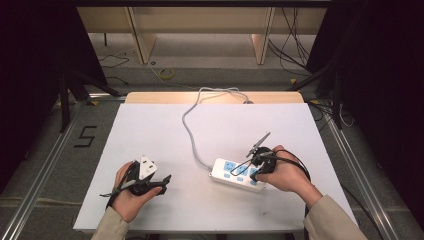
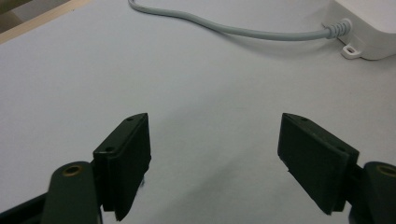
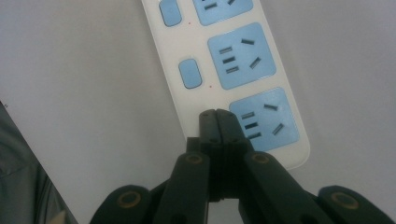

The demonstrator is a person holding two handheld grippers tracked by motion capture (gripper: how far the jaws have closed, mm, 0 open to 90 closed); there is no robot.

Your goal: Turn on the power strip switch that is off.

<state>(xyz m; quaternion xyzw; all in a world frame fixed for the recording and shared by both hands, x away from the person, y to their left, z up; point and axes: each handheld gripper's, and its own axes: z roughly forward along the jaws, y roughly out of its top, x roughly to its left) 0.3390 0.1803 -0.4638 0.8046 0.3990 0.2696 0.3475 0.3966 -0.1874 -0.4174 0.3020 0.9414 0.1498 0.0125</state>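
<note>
Progress looks midway: the right gripper point(image 3: 217, 114), jaws pressed together on nothing, has its tip over the near end of the white power strip point(image 1: 237, 174), right of centre in the high view, about where that outlet's blue rocker switch would sit. Two switches point(image 3: 190, 73) beyond look untouched. The left gripper point(image 2: 215, 158) rests spread and idle, lower left.
</note>
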